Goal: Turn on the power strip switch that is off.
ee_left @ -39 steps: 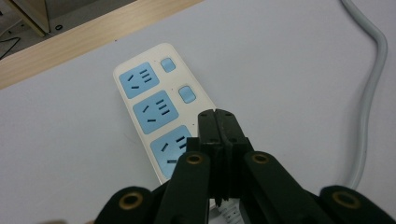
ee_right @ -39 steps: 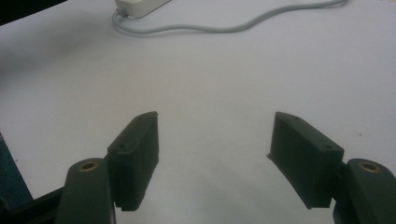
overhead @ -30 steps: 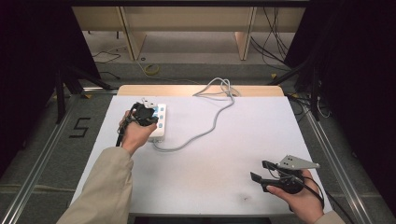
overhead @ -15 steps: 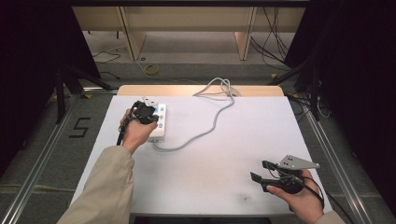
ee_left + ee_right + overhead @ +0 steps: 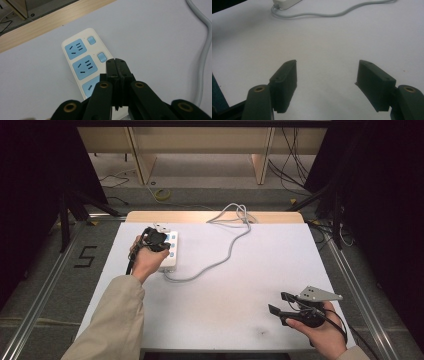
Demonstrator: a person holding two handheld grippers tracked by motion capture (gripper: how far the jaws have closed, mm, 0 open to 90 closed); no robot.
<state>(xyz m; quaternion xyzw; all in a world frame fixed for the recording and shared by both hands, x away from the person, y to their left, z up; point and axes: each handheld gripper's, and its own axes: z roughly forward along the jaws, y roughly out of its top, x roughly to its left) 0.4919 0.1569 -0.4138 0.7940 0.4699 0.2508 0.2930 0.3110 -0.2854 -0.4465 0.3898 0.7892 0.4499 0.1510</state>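
Matte white covers the bench (image 5: 240, 285), smooth save for a small dark smudge near its front edge. Nearest, well to the right of the power strip and toward the front, the right claw (image 5: 278, 304) rests in a hand, its blocky black jaws spread wide on nothing. Farther back, the power strip (image 5: 82, 60) lies flat: a glossy cream, round-cornered bar with pale blue sockets and small blue switches. Directly above it hangs the left claw (image 5: 117, 65), jaws pressed together and empty. From the strip a round grey cable (image 5: 220, 262) snakes to the bench's bare wooden rear edge.
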